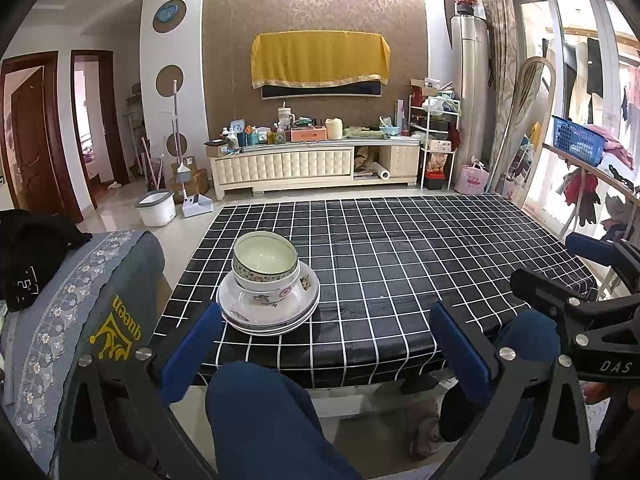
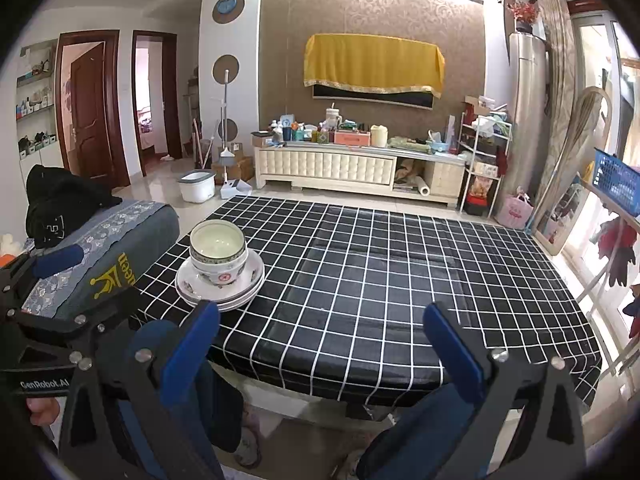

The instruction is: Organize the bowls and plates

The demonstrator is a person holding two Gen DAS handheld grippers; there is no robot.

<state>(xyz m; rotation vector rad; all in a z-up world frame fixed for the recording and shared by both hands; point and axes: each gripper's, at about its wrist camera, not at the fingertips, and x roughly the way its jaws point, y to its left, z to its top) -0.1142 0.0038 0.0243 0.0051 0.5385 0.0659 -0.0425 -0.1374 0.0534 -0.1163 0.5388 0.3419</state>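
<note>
Looks pretty much done to me. The bowls [image 1: 265, 266] are nested and sitting on the stack of plates [image 1: 269, 307], all in one pile near the front-left corner of the table [image 1: 400, 264] with the black checked cloth. I don't see any other dishes on the table, so I'd guess nothing's left to sort. The left gripper [image 1: 326, 350] and right gripper [image 2: 320, 350] both hang back off the front edge, fingers spread wide and holding nothing. A grey sofa arm [image 2: 104, 256] sits just beside that corner.
</note>
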